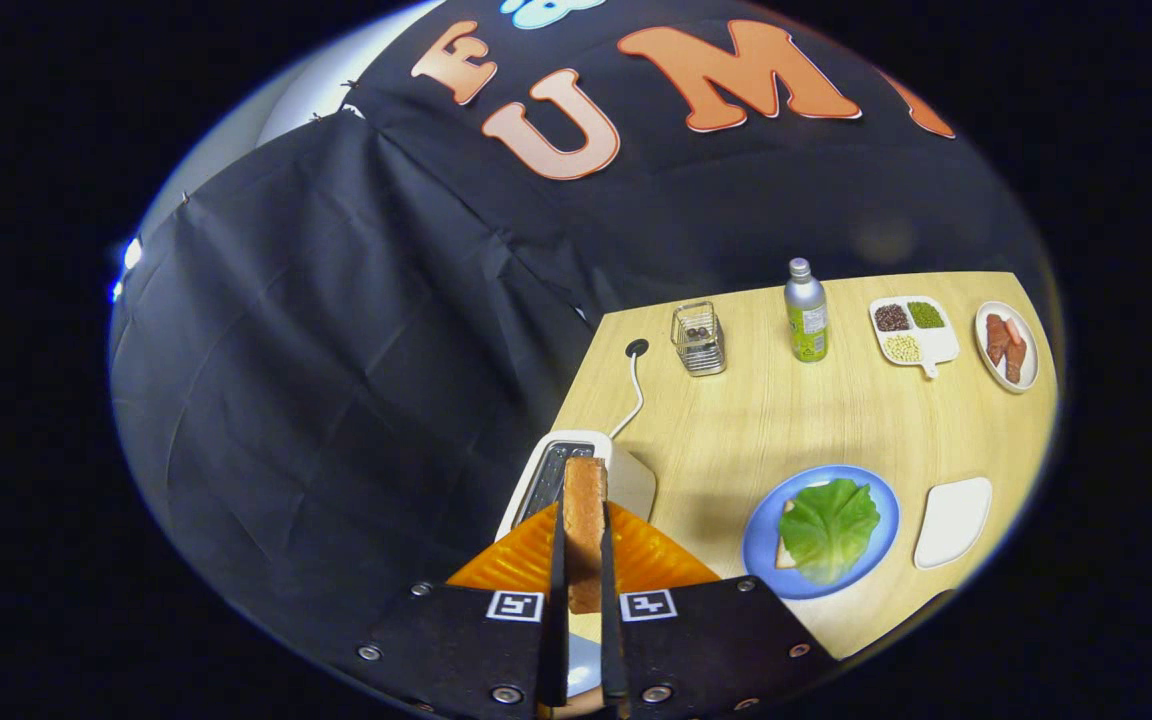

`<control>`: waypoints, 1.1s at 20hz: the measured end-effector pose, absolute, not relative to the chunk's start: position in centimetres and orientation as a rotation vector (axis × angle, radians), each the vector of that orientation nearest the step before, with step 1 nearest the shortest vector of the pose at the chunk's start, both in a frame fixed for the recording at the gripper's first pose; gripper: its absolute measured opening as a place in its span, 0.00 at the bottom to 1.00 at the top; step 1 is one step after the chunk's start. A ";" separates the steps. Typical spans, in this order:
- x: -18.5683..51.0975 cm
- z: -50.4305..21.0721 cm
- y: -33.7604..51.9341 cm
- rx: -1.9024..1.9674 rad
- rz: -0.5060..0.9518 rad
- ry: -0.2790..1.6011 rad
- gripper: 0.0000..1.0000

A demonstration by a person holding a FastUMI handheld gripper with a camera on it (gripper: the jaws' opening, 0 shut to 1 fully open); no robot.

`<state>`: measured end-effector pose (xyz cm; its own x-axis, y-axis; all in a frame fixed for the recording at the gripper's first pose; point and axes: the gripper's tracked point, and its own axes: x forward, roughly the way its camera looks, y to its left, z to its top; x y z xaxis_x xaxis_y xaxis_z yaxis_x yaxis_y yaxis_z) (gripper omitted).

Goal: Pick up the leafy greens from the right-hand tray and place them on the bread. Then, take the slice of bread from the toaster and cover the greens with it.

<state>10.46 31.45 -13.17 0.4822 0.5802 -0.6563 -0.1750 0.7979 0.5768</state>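
The gripper point(584, 560) pinches the bread slice point(584, 520) — above the toaster point(576, 450) (greens point(829, 525) plated).

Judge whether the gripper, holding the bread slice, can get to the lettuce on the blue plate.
Probably yes: the gripper grips the bread slice above the toaster; bare table lies toward the lettuce on its blue plate.

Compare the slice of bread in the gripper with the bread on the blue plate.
The slice of bread stands on edge, pinched between the gripper fingers above the toaster; the bread on the blue plate lies flat. The held slice is bare, showing its brown crust; the plated one is almost hidden under the leafy greens, only a pale corner peeking out. Both are sandwich bread.
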 end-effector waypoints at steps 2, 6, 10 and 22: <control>10.2 -13.6 30.0 0.492 0.480 0.954 0.14; 10.1 -14.5 26.5 0.537 0.459 0.919 0.14; 10.1 -16.8 23.4 0.600 0.428 0.900 0.14; 9.9 -23.6 18.1 0.727 0.400 0.908 0.14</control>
